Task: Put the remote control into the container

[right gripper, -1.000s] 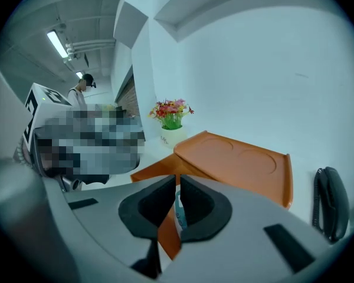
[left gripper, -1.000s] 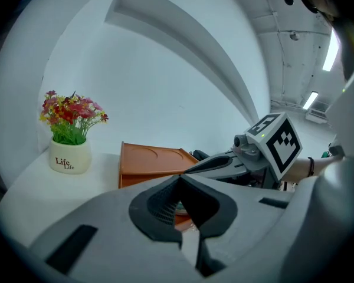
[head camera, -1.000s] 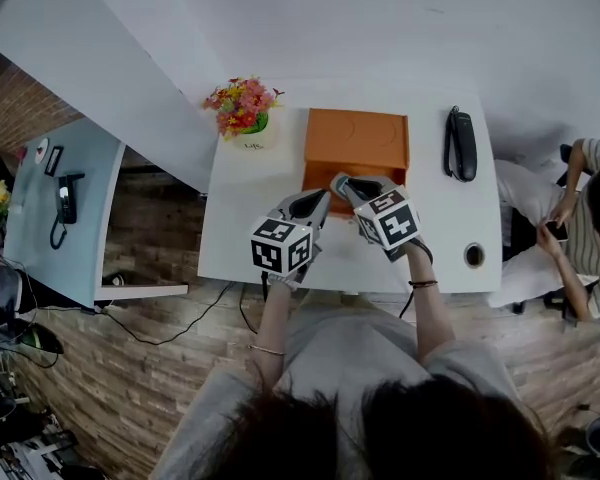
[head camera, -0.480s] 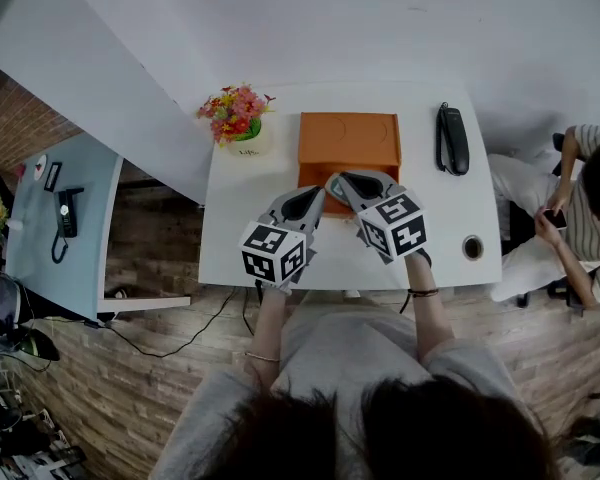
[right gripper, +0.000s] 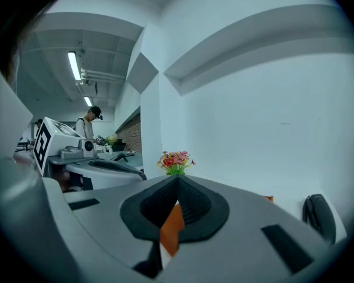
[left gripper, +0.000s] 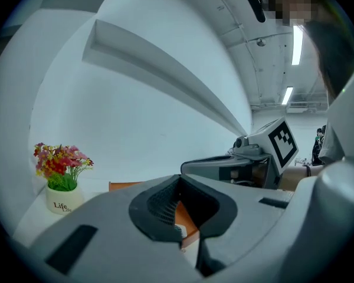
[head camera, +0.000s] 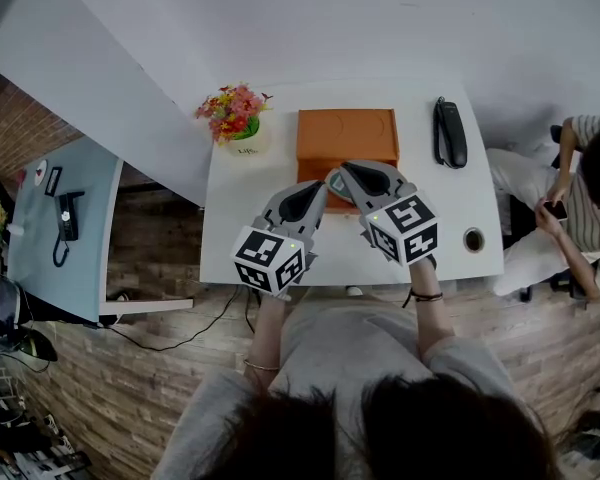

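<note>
- Black remote control (head camera: 448, 133) sits untouched on table (head camera: 238, 208), right of orange container (head camera: 347, 138).
- Left hand-held gripper (head camera: 318, 189) and right hand-held gripper (head camera: 339, 177): both closed, empty.
- Pre-reach, I'd say; next the right one opens and goes to the remote.

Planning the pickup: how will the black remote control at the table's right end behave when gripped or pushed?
The remote control looks like a rigid, slim bar, so it is probably stiff and light. It lies flat on the table, so a push would likely slide or spin it, not roll it. Its smooth dark shell may be slippery.
</note>
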The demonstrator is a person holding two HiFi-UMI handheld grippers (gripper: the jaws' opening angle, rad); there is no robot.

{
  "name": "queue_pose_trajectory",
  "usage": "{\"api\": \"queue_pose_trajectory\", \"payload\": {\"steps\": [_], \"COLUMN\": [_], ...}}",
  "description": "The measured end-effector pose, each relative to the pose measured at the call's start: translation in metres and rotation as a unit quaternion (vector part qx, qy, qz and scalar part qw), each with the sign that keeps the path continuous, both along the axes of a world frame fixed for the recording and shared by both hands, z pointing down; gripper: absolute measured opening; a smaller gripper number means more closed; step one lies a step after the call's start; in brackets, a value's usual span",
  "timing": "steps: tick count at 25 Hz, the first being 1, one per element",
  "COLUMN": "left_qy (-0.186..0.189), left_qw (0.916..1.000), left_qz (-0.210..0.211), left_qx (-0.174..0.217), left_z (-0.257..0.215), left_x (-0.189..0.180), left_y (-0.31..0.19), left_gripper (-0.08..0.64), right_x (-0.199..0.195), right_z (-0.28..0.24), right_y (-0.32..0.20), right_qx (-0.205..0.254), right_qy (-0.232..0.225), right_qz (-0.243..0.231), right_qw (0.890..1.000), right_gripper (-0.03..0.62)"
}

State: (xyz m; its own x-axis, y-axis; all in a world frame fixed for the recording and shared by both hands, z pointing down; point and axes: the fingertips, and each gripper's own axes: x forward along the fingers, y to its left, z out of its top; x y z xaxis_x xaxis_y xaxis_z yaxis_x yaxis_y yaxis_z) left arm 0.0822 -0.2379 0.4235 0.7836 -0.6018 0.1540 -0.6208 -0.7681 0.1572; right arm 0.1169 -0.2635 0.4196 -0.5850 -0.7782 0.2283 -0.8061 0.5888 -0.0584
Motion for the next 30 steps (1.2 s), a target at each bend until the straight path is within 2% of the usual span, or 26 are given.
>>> {"api": "queue_pose_trajectory", "payload": {"steps": [16,30], "left_qy": [0.002,-0.001], "left_qw": [0.9997,0.9997], "left_qz": [-0.005,0.007], "left_qx": [0.022,0.021], "left_z": [-0.007,-0.011], "left_x": [-0.004,0.0], "left_y": [0.012,0.012], "left_gripper": [0.003,0.003], "right_x": [0.002,0.002], "right_z": [-0.01,-0.017], "right_y": [0.014,0.012], "right_qx": [0.038,0.047], "right_qy": [0.016,-0.006], "right_qz": [-0.002,-0.001], "right_qw": [0.999,0.999], "right_gripper": [-0.002,-0.002]}}
